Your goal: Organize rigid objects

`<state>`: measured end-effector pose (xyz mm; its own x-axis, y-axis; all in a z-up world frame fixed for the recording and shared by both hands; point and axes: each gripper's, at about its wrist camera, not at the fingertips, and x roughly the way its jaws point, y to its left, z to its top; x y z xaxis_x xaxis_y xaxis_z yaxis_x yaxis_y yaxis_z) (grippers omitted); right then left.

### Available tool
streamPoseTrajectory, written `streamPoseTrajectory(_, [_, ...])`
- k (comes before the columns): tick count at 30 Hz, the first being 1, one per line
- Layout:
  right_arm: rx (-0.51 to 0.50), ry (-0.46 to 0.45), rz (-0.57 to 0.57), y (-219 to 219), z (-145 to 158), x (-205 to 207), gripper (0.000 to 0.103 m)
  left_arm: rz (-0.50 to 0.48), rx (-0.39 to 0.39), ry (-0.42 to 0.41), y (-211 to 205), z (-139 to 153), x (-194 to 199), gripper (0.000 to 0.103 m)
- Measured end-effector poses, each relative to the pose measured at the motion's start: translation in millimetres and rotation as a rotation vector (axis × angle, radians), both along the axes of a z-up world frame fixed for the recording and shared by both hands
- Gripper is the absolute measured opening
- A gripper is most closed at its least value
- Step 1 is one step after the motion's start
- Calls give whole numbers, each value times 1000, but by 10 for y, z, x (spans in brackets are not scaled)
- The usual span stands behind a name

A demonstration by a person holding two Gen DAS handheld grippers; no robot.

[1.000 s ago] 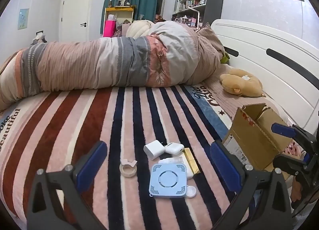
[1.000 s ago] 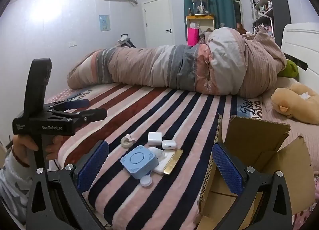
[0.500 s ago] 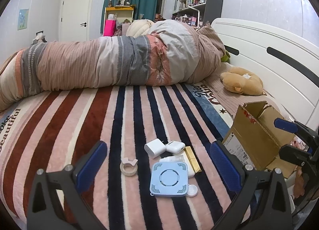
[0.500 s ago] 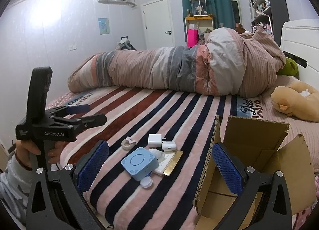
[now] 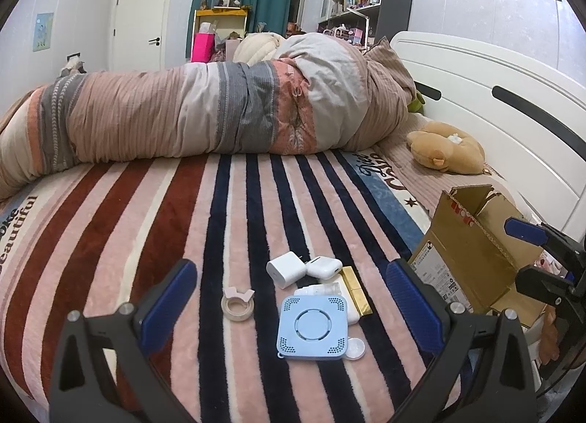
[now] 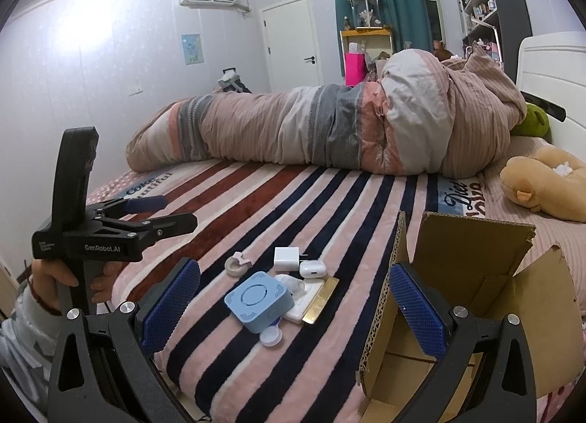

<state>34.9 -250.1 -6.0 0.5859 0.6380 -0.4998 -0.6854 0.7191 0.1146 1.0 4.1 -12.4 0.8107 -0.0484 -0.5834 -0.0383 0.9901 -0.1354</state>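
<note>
A cluster of small items lies on the striped bed: a light blue square device point(image 5: 312, 327) point(image 6: 259, 301), a white charger point(image 5: 285, 269) point(image 6: 286, 259), a white earbud case point(image 5: 323, 266) point(image 6: 312, 269), a gold bar point(image 5: 356, 289) point(image 6: 322, 300), a tape roll point(image 5: 238, 304) point(image 6: 236, 264) and a small white lid point(image 5: 354, 348) point(image 6: 271, 337). An open cardboard box point(image 5: 476, 250) point(image 6: 472, 276) stands to their right. My left gripper point(image 5: 293, 302) is open and empty, hovering just before the cluster. My right gripper point(image 6: 293, 302) is open and empty, its right finger near the box's edge.
A rolled striped duvet point(image 5: 219, 118) lies across the far side of the bed. A tan plush toy point(image 5: 445, 151) sits by the white headboard point(image 5: 494, 93). The left gripper body point(image 6: 110, 232) shows at the left of the right wrist view.
Both grippers have lifted and pulled back slightly, so the items sit a little farther away in each view. Nothing was taken hold of.
</note>
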Motion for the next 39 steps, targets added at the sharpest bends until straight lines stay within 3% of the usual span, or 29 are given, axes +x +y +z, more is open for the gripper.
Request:
streamPoseTrajectory(35, [-9, -20, -21, -54, -10, -36, 103, 15, 12, 5, 55, 13, 23, 103])
streamPoseTrajectory(36, [-20, -40, -18, -13, 8, -75, 102, 20, 18, 2, 81, 23, 23, 103])
streamPoseTrajectory(39, [-39, -64, 26, 205, 22, -183, 87, 41, 37, -10, 212, 49, 22, 103])
